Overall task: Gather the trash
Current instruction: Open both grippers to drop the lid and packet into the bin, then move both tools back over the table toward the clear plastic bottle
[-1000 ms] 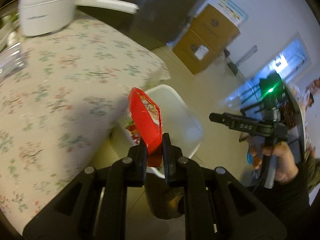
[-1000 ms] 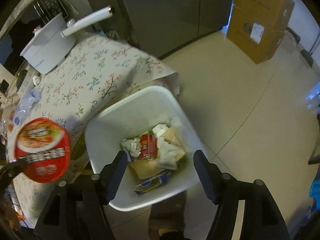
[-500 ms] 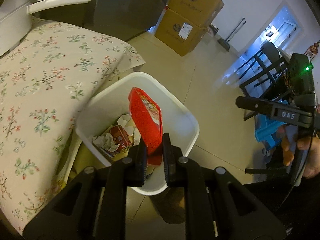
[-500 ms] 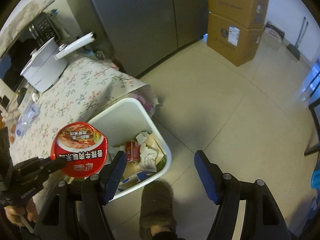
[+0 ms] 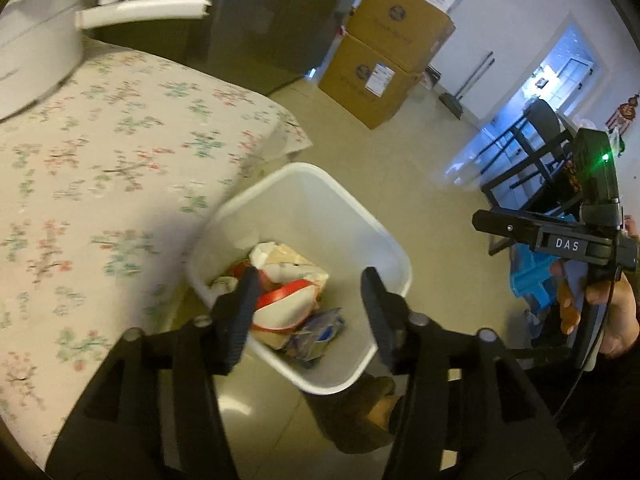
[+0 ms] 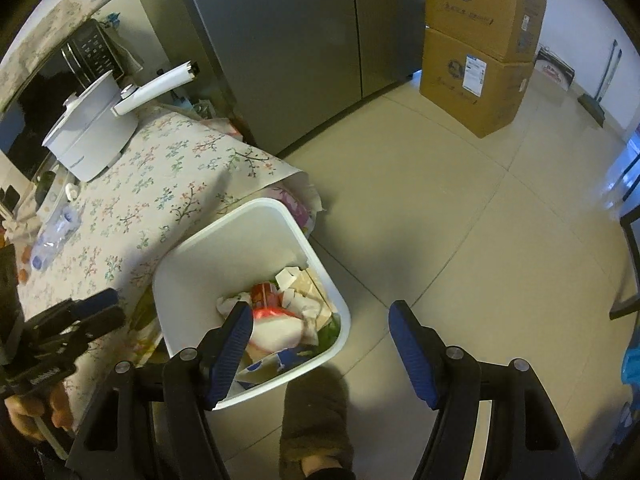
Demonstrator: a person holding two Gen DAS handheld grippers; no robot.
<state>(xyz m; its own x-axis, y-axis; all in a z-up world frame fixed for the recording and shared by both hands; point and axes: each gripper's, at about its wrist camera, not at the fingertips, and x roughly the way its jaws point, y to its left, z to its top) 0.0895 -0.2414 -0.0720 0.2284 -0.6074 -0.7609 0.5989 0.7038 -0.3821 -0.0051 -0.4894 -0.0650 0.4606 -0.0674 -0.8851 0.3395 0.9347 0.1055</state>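
A white waste bin (image 5: pixel 394 248) (image 6: pixel 280 210) stands on the floor beside the flowered table. The red-and-white noodle cup (image 5: pixel 286 306) (image 6: pixel 276 326) lies in it on top of crumpled paper, a red can and wrappers. My left gripper (image 5: pixel 308 300) hangs over the bin, its jaws opening with nothing between them; it also shows at the left edge of the right wrist view, left gripper (image 6: pixel 90 312). My right gripper (image 6: pixel 320 328) is open and empty above the bin's near right corner; in the left wrist view the right gripper (image 5: pixel 520 228) is held by a hand at the right.
The table (image 5: pixel 100 160) carries a white pot with a long handle (image 6: pixel 92 132) and a plastic bottle (image 6: pixel 52 236). Two stacked cardboard boxes (image 6: pixel 476 60) stand by a grey fridge (image 6: pixel 280 40). A slippered foot (image 6: pixel 312 420) is near the bin. Black chairs (image 5: pixel 532 152) stand right.
The left gripper carried the red cup from over the table to over the bin, then opened; the cup now lies in the bin. The right gripper drifted right, still open.
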